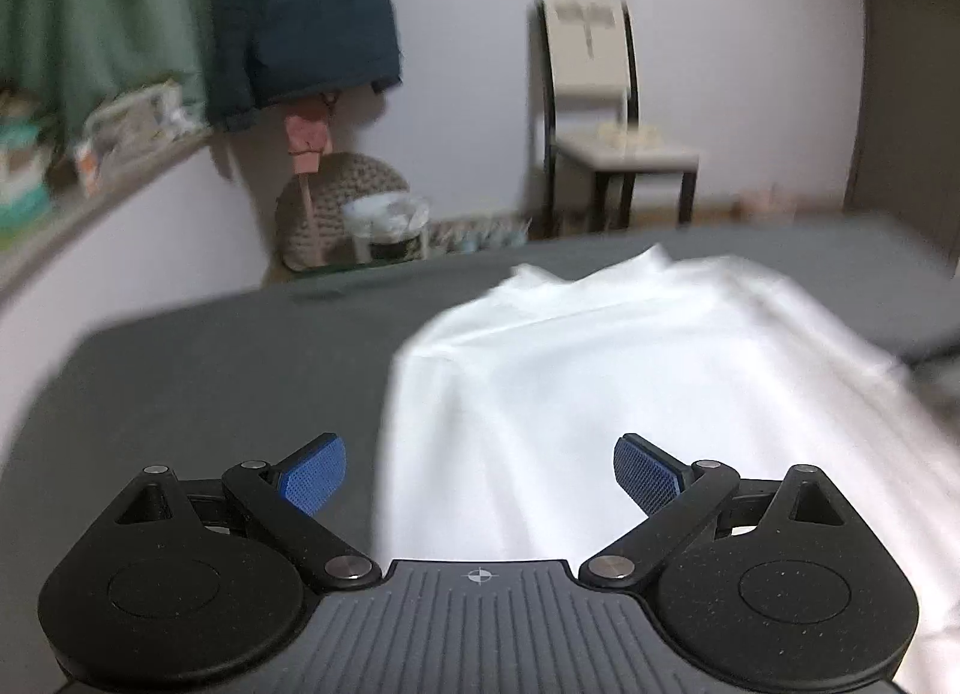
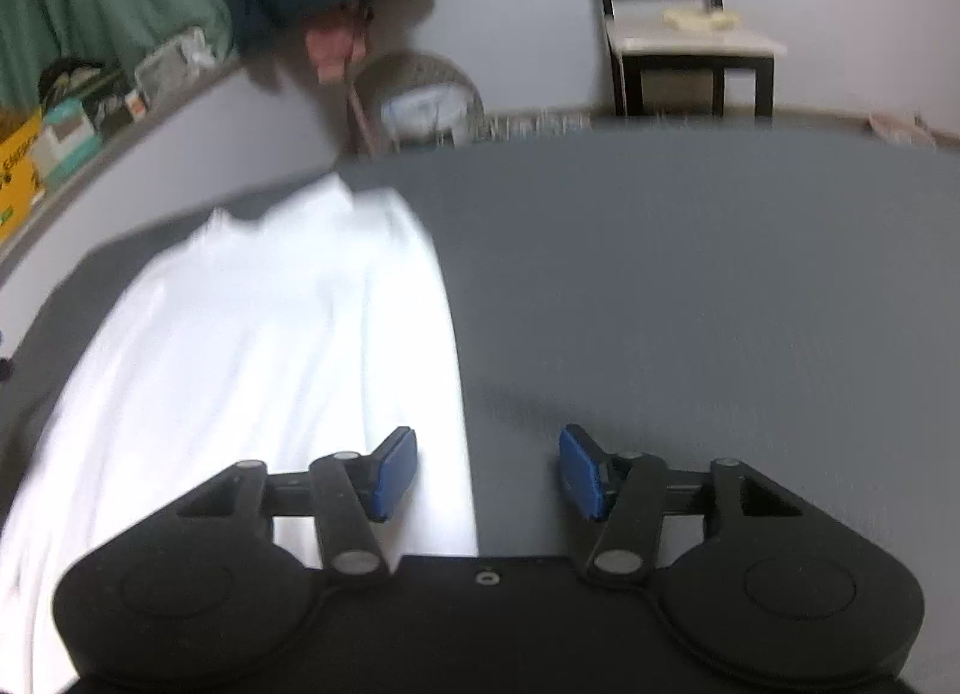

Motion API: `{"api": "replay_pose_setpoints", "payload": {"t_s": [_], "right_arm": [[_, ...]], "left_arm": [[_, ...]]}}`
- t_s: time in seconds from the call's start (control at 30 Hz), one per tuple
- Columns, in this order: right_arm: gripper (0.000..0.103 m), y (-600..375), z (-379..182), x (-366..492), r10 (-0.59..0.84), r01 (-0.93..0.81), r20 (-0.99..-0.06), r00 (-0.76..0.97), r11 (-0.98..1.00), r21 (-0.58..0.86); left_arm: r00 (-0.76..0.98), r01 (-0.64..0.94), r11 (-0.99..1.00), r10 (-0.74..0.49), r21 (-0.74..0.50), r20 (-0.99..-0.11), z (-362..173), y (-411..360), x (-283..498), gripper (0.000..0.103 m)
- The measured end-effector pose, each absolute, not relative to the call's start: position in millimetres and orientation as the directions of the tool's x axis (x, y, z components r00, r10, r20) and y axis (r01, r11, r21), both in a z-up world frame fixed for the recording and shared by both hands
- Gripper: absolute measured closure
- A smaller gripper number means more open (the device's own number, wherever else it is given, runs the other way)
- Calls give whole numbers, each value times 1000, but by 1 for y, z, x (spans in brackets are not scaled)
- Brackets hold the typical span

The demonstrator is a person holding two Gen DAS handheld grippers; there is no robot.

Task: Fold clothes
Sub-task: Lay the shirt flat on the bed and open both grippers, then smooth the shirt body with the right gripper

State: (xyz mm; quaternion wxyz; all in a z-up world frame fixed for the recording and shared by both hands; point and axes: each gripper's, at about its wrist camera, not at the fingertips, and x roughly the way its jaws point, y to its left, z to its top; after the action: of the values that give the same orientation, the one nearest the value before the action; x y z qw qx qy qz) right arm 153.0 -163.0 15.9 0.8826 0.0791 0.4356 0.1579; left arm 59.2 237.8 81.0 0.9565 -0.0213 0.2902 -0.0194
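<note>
A white garment (image 1: 600,382) lies spread on the grey surface (image 1: 210,394). In the left wrist view my left gripper (image 1: 480,475) hovers over the garment's left edge, its blue pads (image 1: 315,475) far apart and nothing between them. The right wrist view shows the same white garment (image 2: 252,346) on the left, with its right edge running under my right gripper (image 2: 487,472). That gripper stands open above the grey surface (image 2: 690,304) and the cloth edge, and its blue pads (image 2: 395,472) hold nothing. Both views are blurred.
Beyond the surface stand a chair (image 1: 606,112) against the wall, a woven stool (image 1: 342,208) and a small bin (image 1: 387,226). A dark jacket (image 1: 300,16) hangs beside green curtains (image 1: 90,4). A shelf with boxes (image 2: 60,136) runs along the left wall.
</note>
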Motion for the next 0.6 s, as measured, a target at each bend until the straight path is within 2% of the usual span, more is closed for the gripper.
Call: {"api": "replay_pose_setpoints", "payload": {"t_s": [0.07, 0.13, 0.27, 0.3, 0.37, 0.4, 0.5, 0.6], "right_arm": [[65, -173, 4, 138, 366, -186, -738, 567, 929, 319], [66, -181, 0, 124, 394, -170, -702, 594, 914, 369], [69, -181, -4, 114, 434, -182, -664, 609, 891, 416], [73, -178, -3, 114, 433, -196, -664, 609, 894, 404], [92, -169, -1, 114, 429, -233, -669, 607, 901, 366], [96, -163, 0, 114, 425, -252, -677, 601, 904, 345], [100, -146, 5, 113, 359, -275, -709, 607, 932, 236], [101, -152, 18, 119, 233, -201, -717, 657, 971, 131]], "left_arm": [[860, 17, 989, -90, -148, -502, 73, 220, 25, 6], [886, 5, 982, -92, -189, -454, 58, 206, -2, 6], [890, 70, 988, -125, -140, -439, 30, 188, -11, 6], [887, 81, 990, -126, -120, -444, 24, 184, -8, 6], [884, 99, 989, -138, -111, -446, 21, 181, -3, 6], [888, 117, 986, -157, -118, -432, 21, 181, -3, 6], [902, 159, 982, -187, -104, -390, 18, 177, -3, 6], [908, 196, 977, -211, -79, -361, 16, 176, -6, 6]]}}
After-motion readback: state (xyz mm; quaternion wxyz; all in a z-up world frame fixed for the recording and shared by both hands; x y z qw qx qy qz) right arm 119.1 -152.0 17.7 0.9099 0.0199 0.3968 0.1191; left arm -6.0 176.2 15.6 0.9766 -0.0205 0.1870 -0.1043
